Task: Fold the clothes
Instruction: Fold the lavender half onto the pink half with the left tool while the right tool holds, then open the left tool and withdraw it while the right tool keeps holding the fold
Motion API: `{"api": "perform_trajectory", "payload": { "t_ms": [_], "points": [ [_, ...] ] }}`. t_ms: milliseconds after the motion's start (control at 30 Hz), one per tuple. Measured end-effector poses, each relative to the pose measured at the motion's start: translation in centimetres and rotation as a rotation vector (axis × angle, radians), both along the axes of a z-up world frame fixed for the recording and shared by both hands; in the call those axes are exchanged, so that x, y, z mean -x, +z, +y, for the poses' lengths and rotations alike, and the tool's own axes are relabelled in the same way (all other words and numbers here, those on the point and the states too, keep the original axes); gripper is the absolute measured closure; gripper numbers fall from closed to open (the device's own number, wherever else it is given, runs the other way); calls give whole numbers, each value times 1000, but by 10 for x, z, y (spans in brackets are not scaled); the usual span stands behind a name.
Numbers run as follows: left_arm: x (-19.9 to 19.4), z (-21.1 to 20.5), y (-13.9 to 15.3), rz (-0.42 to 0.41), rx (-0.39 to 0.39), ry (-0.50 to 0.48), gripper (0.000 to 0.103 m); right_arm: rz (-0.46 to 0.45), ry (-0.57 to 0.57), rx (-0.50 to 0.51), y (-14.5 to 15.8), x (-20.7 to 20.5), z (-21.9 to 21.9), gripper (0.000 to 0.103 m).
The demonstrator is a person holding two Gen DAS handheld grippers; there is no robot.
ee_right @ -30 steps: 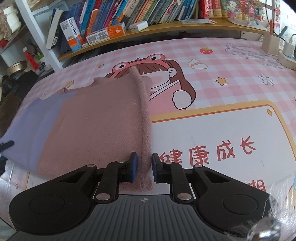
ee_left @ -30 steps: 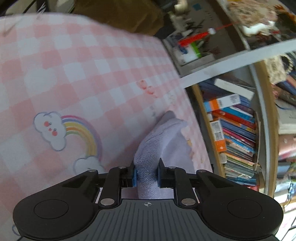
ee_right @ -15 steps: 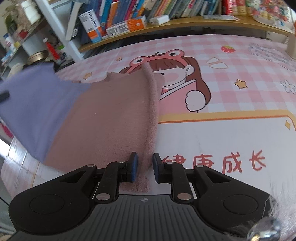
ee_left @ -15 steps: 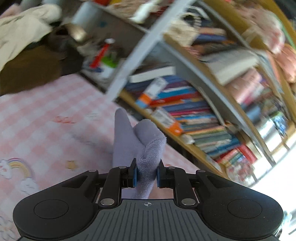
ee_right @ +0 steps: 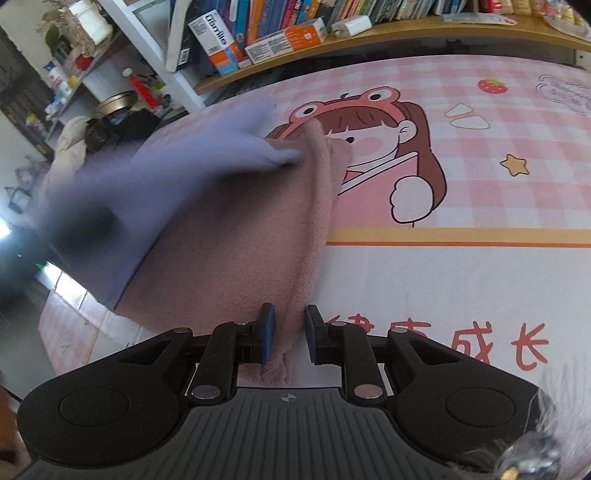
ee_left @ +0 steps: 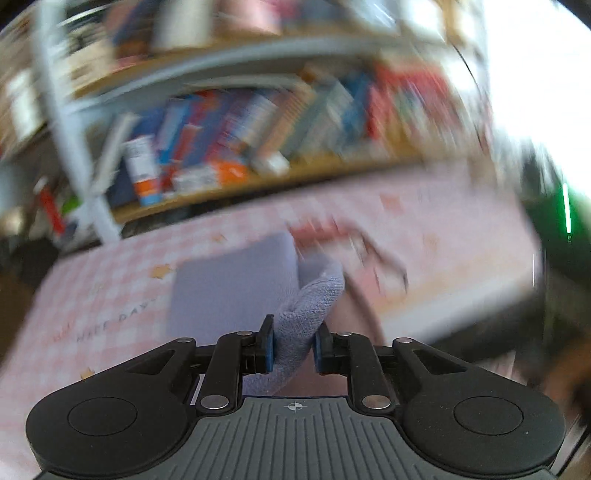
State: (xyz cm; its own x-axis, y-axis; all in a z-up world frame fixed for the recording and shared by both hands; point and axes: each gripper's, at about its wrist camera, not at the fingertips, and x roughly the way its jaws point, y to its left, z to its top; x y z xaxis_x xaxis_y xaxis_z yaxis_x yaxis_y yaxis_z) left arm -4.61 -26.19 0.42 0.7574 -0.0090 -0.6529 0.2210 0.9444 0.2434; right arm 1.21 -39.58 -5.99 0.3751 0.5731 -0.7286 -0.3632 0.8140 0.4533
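A garment with a dusty-pink body [ee_right: 236, 236] and a lavender part [ee_right: 177, 173] lies on the pink cartoon table mat [ee_right: 461, 206]. My right gripper [ee_right: 287, 334] is shut on the pink hem at the near edge. My left gripper [ee_left: 293, 349] is shut on a bunched lavender end [ee_left: 314, 299] and holds it lifted over the garment; the lavender panel [ee_left: 229, 291] spreads below it. In the right wrist view the lavender part is blurred and draped across the pink body. The left wrist view is motion-blurred.
A bookshelf [ee_right: 295, 33] with many books runs along the table's far edge, also in the left wrist view [ee_left: 236, 147]. A white shelf post [ee_right: 155, 48] and clutter stand at the far left. The mat's white panel with red characters [ee_right: 480, 343] lies right of the garment.
My left gripper has swung the lavender end up and over toward the pink body, its view turning from the mat to the bookshelf. My right gripper has held the pink hem almost still.
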Motion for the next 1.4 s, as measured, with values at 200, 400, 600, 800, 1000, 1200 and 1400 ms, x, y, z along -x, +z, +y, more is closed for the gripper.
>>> {"api": "perform_trajectory", "payload": {
  "t_ms": [200, 400, 600, 800, 1000, 1200, 1400],
  "points": [
    [12, -46, -47, 28, -339, -139, 70, 26, 36, -43, -2, -6, -8, 85],
    [8, -38, -36, 56, -229, -97, 56, 45, 53, -76, -4, -13, -13, 85],
    [21, -14, -2, 31, -11, -2, 55, 65, 28, -112, 3, -12, -26, 65],
    [40, 26, 29, -99, 157, 112, 55, 26, -42, -165, 22, -12, -39, 65],
    [19, 60, -3, -69, 2, 253, 77, -29, 47, -290, 45, -7, -24, 62],
    [15, 53, -47, 64, 13, 177, 88, 63, 73, -203, 32, -11, 19, 62],
    [17, 61, -49, 66, 36, 140, 88, 55, 45, -158, 22, -5, 43, 90]
  ]
}}
